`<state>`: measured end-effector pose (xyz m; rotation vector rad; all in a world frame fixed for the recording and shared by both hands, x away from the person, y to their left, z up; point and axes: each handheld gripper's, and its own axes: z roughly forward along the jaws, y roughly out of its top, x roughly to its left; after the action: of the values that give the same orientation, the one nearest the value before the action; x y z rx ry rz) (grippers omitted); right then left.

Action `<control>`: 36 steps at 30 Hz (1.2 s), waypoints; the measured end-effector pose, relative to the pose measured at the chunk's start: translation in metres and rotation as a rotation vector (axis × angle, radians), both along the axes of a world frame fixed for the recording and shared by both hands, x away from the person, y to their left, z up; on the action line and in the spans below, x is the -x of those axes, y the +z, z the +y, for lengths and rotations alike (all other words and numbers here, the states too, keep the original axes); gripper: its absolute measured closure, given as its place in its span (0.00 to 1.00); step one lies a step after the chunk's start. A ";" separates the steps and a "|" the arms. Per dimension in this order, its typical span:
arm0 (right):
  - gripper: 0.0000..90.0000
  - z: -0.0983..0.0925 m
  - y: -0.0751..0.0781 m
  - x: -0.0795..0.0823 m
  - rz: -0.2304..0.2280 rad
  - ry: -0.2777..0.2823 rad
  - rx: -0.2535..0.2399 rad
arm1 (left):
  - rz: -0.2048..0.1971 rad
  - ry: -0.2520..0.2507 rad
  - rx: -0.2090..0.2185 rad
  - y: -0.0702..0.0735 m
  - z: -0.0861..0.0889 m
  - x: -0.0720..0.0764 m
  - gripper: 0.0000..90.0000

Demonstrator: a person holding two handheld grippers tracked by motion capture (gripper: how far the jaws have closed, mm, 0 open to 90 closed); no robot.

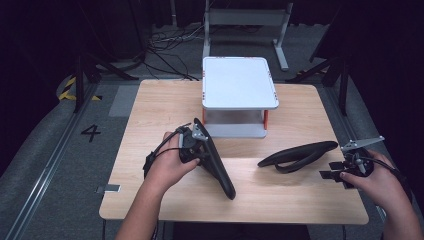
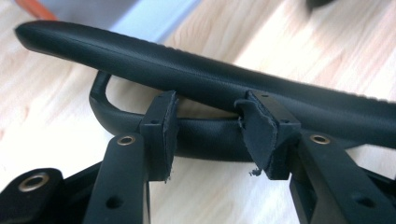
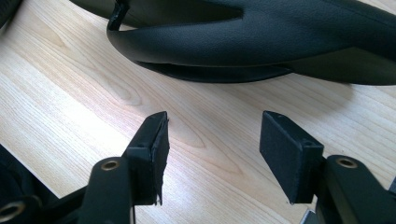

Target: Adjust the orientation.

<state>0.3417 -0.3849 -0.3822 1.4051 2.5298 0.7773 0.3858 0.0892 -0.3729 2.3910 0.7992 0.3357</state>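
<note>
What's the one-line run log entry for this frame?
left hand-held gripper: open, straddling black armrest pad | right hand-held gripper: open, nothing between pads | second armrest pad: on table

A light wooden bench [image 1: 150, 100] carries a white two-tier stand [image 1: 239, 82] at its far middle and two black curved armrest pads, one left [image 1: 217, 165], one right [image 1: 298, 155].
</note>
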 end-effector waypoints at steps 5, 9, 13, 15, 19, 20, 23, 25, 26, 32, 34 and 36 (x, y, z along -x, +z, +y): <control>0.48 -0.002 0.000 0.001 -0.003 -0.001 0.001 | -0.041 -0.031 0.020 0.005 -0.023 -0.006 0.57; 0.48 -0.002 0.000 0.001 -0.004 -0.001 -0.002 | -0.053 -0.077 0.050 0.007 -0.045 -0.013 0.55; 0.48 -0.004 0.002 0.002 -0.011 -0.002 -0.007 | -0.032 -0.117 0.126 0.000 -0.068 -0.022 0.56; 0.48 -0.004 0.002 0.002 -0.013 -0.004 -0.007 | -0.025 -0.135 0.137 -0.004 -0.075 -0.025 0.56; 0.48 -0.006 0.003 0.002 -0.015 -0.009 -0.009 | -0.016 -0.152 0.101 -0.011 -0.090 -0.025 0.51; 0.48 -0.006 0.003 0.002 -0.015 -0.008 -0.011 | -0.034 -0.161 0.092 -0.011 -0.092 -0.024 0.48; 0.48 -0.008 0.003 0.002 -0.017 -0.011 -0.012 | -0.037 -0.160 0.095 -0.008 -0.091 -0.020 0.44; 0.48 -0.008 0.004 0.002 -0.018 -0.014 -0.011 | -0.041 -0.127 0.093 -0.005 -0.087 -0.016 0.40; 0.48 -0.009 0.004 0.002 -0.018 -0.014 -0.011 | -0.042 -0.106 0.086 -0.004 -0.083 -0.014 0.39; 0.47 -0.007 0.006 0.003 -0.025 -0.013 -0.015 | 0.063 0.020 0.047 -0.025 -0.062 -0.004 0.27; 0.47 -0.007 0.006 0.003 -0.025 -0.013 -0.015 | 0.078 0.035 0.048 -0.029 -0.062 -0.005 0.26; 0.47 -0.006 0.006 0.003 -0.026 -0.011 -0.016 | 0.098 0.067 0.029 -0.040 -0.065 -0.010 0.25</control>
<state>0.3382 -0.3909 -0.3764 1.4028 2.4996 0.8104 0.3962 0.0239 -0.4130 2.3728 0.9243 0.2336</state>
